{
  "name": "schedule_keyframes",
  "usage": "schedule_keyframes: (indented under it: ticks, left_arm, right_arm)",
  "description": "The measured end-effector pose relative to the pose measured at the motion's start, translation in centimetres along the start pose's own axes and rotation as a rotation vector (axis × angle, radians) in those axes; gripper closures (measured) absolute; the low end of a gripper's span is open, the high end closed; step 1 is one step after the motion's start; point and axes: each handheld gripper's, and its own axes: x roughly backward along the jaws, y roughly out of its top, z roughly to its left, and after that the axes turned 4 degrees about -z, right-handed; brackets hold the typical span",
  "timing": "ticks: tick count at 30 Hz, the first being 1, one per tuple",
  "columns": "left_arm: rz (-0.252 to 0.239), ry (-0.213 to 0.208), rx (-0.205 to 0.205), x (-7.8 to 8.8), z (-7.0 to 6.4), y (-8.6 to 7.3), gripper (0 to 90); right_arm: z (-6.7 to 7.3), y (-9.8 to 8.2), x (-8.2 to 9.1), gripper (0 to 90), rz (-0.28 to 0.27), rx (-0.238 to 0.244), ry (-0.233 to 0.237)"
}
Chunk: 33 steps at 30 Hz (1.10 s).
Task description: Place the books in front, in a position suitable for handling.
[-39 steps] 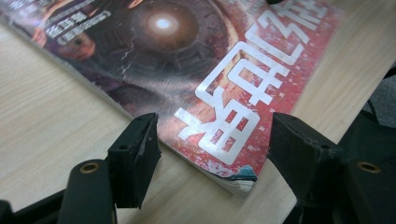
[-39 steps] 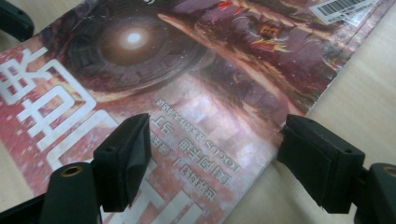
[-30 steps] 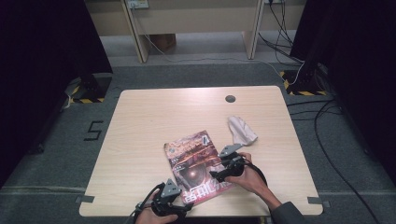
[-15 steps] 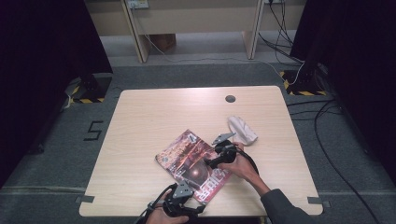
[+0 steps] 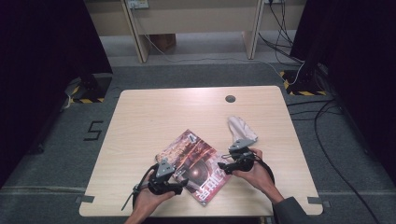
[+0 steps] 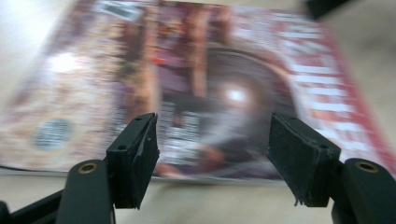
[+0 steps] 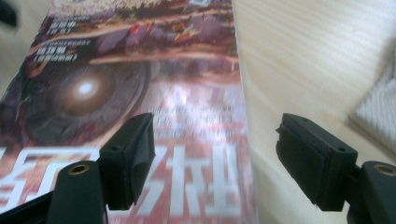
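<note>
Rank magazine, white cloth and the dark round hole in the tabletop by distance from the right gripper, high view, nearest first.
From the right gripper:
1. Magazine, right beside it on its left, jaws at its edge.
2. White cloth, crumpled just beyond the gripper, toward the far side.
3. Dark round hole, near the table's far edge.

floor mark: black "5" [image 5: 95, 130] on the grey carpet, just off the left edge of the light wooden desk [image 5: 154, 107].
magazine cover: glossy red-and-brown magazine [image 5: 196, 163] near the desk's front edge; large white Chinese characters [image 7: 187, 186] in a red band along one edge, cut off and blurred, not legible.
small cover lines: pale text [image 7: 58, 42] at a cover corner in the right gripper view, too blurred to read.
left gripper view: cover print smeared, unreadable.
</note>
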Motion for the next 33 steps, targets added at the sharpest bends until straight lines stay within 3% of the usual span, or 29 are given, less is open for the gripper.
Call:
schedule_keyframes:
  ticks: [10,15,19,22,28,33]
  left_arm:
    - [0.005,0.153,0.017,-0.8,5.2,0.8,32.3]
    - [0.042,0.167,0.040,-1.8,7.1,0.9,31.6]
    - [0.082,0.156,0.036,-2.6,7.7,0.7,31.8]
    - [0.085,0.143,0.049,-2.6,7.9,0.7,31.1]
    - [0.086,0.146,0.020,-2.0,7.5,0.3,35.8]
    - [0.095,0.149,0.018,-1.5,7.1,-0.1,35.7]
  right_arm:
    - [0.2,-2.5,1.5,28.3,0.011,-0.009,0.000]
    - [0.7,-3.0,1.6,28.5,0.024,-0.004,0.004]
    - [0.9,-3.1,1.5,28.6,0.032,0.009,-0.005]
    - [1.1,-3.2,1.3,28.3,0.045,0.026,-0.010]
    - [1.2,-3.2,1.3,27.4,0.056,0.052,-0.002]
    - [1.5,-3.3,1.0,26.7,0.076,0.090,-0.035]
